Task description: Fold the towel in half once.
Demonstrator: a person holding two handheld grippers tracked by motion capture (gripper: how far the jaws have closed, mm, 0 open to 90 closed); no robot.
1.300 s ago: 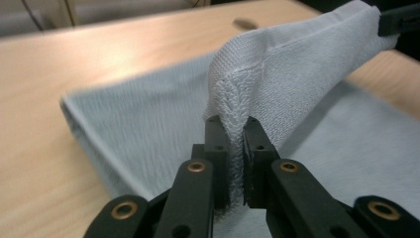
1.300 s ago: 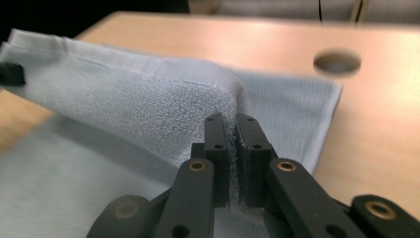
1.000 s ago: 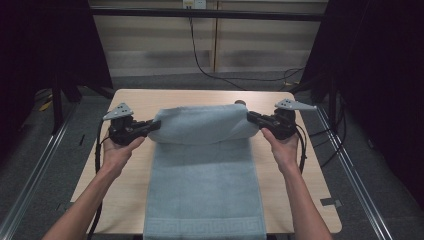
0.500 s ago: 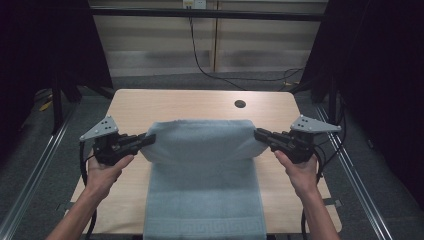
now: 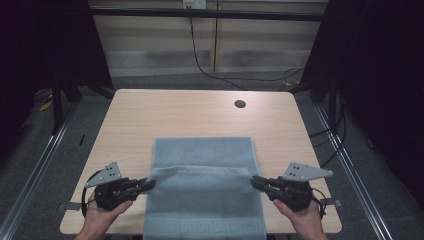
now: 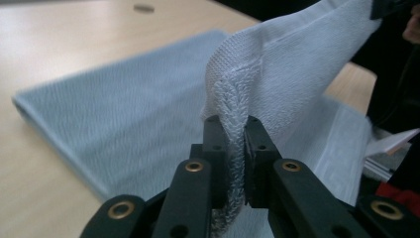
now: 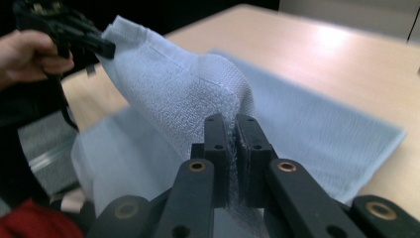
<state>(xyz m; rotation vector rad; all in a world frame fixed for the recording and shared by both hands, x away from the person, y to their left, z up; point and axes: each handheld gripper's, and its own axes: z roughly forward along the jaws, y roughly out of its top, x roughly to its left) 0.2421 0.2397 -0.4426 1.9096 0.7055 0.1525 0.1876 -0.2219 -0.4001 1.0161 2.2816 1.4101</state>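
Left hand-held gripper (image 5: 148,185): I am holding it at the left side of the towel (image 5: 202,155), and its jaws are pressing together on the towel's thick hemmed edge; in the left gripper view the cloth is sitting squeezed between both jaws.
Right hand-held gripper (image 5: 256,181): I am holding it at the opposite side of the towel, and its jaws are also pinching a corner of the cloth, with almost no gap between them.
Where the towel is: it is lying on the near half of the wooden surface (image 5: 165,112), in the middle between my two hands, and its near end is reaching the front border of the surface.
Raised part: the edge that I am gripping is hanging between the two hand-held grippers, above the flat layer under it, so the towel is looking half folded.
Long axis: the towel is running from me toward the far side; the lifted edge is running across, from left to right.
How it is handling: I am judging it soft, light and limp; it is sagging between the grips and not keeping any shape alone.
Where to hold: the hemmed corners are seeming the best place, because the hem is thicker and should be slipping less.
Other thing: a small dark round hole (image 5: 240,104) is lying far beyond the towel.
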